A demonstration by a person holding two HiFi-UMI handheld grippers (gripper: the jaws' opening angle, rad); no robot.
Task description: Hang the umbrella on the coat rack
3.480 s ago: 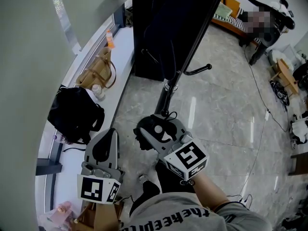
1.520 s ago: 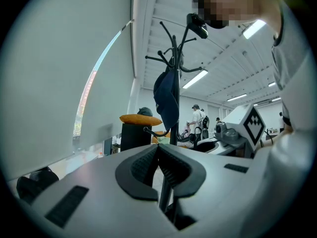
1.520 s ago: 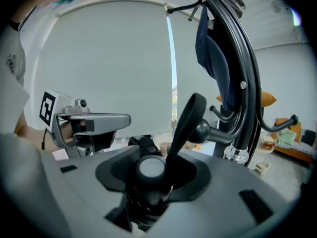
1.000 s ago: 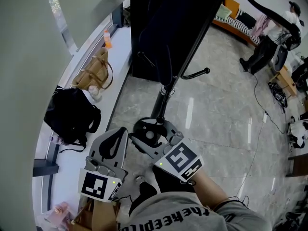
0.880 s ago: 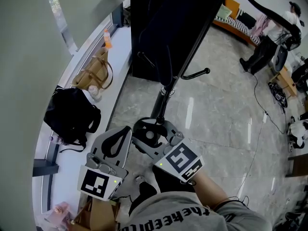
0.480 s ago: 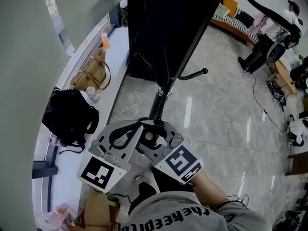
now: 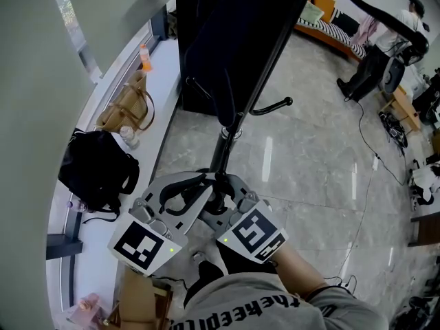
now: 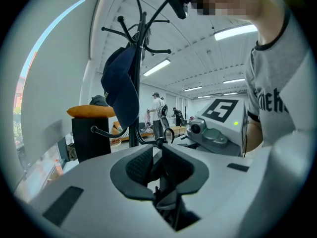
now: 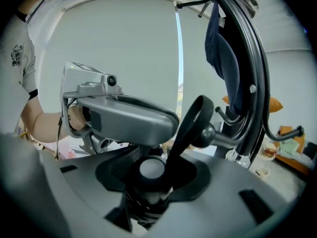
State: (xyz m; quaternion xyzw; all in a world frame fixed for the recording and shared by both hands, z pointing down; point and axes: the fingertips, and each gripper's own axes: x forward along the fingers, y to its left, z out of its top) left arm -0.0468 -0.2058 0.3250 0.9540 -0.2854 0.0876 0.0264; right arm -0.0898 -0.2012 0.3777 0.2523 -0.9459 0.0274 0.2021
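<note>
Window ledge clutter, off to the side
Black backpack point(image 7: 96, 174) sits on the ledge point(image 7: 165, 81); tan handbag point(image 7: 127, 108) just past the backpack, orange bottle point(image 7: 144, 56) farther along, black cabinet point(image 7: 194, 53) beyond that.

Head view sits above the person, faces steeply down; left gripper point(image 7: 184, 188) and right gripper point(image 7: 230, 188) close at 6 o'clock, coat rack point(image 7: 266, 60) toward 12. Gripper views sit right behind own jaws, tilted up, facing each other; all three share the coat rack.
</note>
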